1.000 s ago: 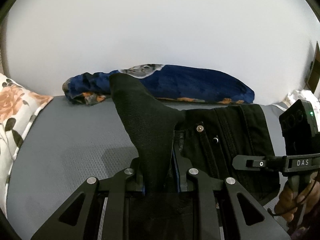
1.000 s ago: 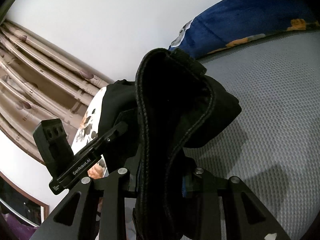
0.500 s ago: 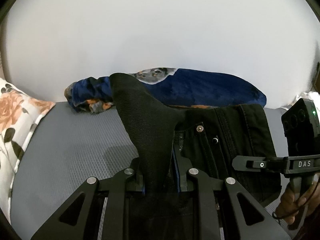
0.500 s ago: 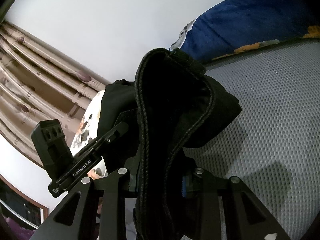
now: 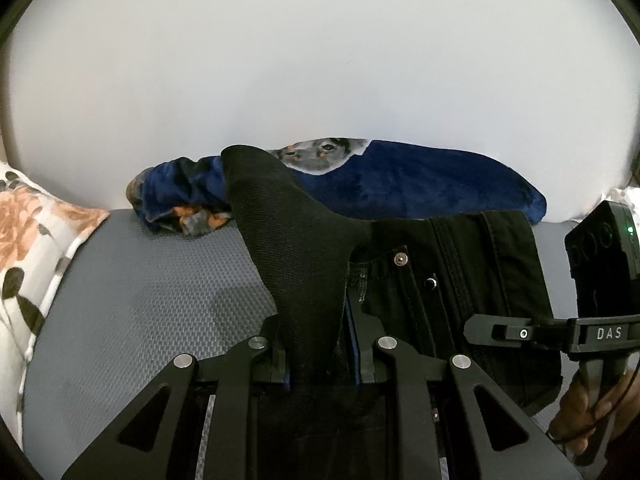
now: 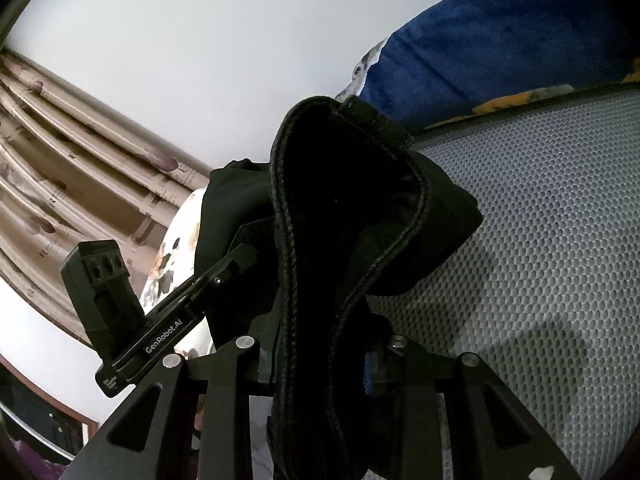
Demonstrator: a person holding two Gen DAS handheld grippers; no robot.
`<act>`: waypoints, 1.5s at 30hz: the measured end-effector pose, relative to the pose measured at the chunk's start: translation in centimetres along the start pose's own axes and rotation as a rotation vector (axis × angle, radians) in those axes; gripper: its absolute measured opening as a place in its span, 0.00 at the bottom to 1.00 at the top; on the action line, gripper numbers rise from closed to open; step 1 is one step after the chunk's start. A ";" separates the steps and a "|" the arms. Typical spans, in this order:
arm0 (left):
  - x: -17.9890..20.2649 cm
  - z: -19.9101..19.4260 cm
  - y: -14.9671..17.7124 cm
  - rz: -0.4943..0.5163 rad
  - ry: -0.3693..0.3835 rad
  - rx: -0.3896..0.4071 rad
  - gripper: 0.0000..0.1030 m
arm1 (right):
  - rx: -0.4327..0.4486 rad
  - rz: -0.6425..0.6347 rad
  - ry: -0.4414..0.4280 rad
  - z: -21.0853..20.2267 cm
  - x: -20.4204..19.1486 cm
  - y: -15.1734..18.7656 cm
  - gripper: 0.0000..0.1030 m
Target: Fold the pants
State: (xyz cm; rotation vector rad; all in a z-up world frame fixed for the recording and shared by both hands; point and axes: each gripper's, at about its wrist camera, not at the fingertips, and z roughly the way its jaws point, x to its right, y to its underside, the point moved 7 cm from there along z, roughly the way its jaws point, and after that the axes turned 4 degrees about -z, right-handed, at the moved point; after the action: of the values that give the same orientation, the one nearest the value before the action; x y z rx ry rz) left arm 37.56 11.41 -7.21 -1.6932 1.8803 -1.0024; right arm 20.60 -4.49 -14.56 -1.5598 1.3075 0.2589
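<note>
The black pants [image 5: 452, 280] hang above the grey mattress [image 5: 140, 300], held between both grippers. My left gripper [image 5: 318, 356] is shut on a fold of the cloth that rises in a peak from its jaws. A waistband button [image 5: 400, 258] shows just right of that peak. The right gripper's camera housing [image 5: 600, 264] stands at the far right, with a hand [image 5: 580, 420] on its handle below. In the right wrist view my right gripper [image 6: 324, 364] is shut on a thick seamed edge of the pants [image 6: 352, 216], which hides its pads. The left gripper's body [image 6: 160, 328] shows at left.
A rolled blue blanket [image 5: 400, 188] with an animal print lies along the white wall behind the pants. A floral pillow [image 5: 32, 248] sits at the mattress's left edge. Bare grey mattress [image 6: 540, 240] stretches to the right, and striped curtains [image 6: 60, 140] hang at left.
The left gripper has crept a little toward the blanket with the cloth still in it. The right gripper has stayed nearly still. Both grips are unchanged.
</note>
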 end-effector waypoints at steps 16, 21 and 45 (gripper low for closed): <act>-1.4 2.2 0.2 -0.029 -0.011 -0.024 0.20 | -0.010 0.011 0.009 0.6 -0.6 -0.5 0.26; -1.9 3.0 0.3 -0.035 -0.015 -0.036 0.20 | -0.014 0.016 0.012 0.8 -0.4 -0.6 0.26; -3.5 5.5 0.7 -0.020 -0.055 -0.055 0.22 | -0.021 0.003 0.065 1.6 0.8 -1.6 0.26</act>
State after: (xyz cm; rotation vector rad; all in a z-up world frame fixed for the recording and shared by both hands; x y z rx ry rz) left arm 41.69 13.55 -11.83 -1.7563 1.8754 -0.9098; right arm 22.92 -3.94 -14.89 -1.5960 1.3612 0.2260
